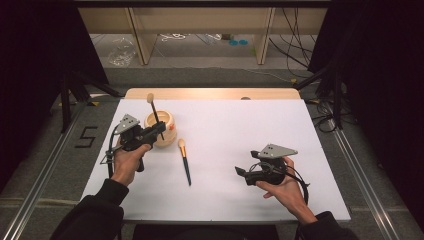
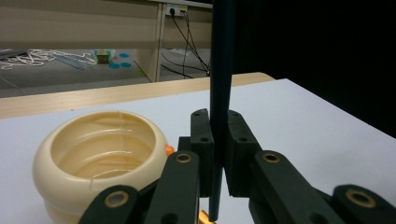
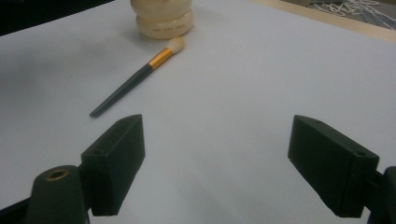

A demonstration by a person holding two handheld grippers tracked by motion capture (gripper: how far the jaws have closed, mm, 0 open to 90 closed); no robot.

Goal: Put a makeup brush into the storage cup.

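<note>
A dark-handled makeup brush (image 1: 155, 114) is clamped in the left gripper (image 1: 159, 130), at about ten o'clock on the white table (image 1: 240, 140). In the left gripper view the jaws are seen pressed flat against both sides of the slim handle (image 2: 219, 93), which stands nearly upright between them, bristle end up. The grip is taken low on the handle, with only a short tip showing below the pads.

Just beside it sits the cream ribbed pot (image 1: 166, 131), mouth open and nothing seen inside. The held brush is poised at the pot's rim, so a drop into the pot is judged to be the work in hand.

A second brush (image 1: 185, 161) is lying flat toward the table's centre, at roughly eleven o'clock from the right gripper (image 1: 241, 172), pale bristles pointing to the pot. The right gripper is held wide open over bare table, nothing between its jaws.

The brush is judged light, stiff and smooth, so it could swivel or slip in a loose pinch. The lying one is best taken at mid-handle, across its width, well clear of the soft bristles and the gold ferrule (image 3: 161, 57). The pot looks light enough to be nudged by a careless handle.
</note>
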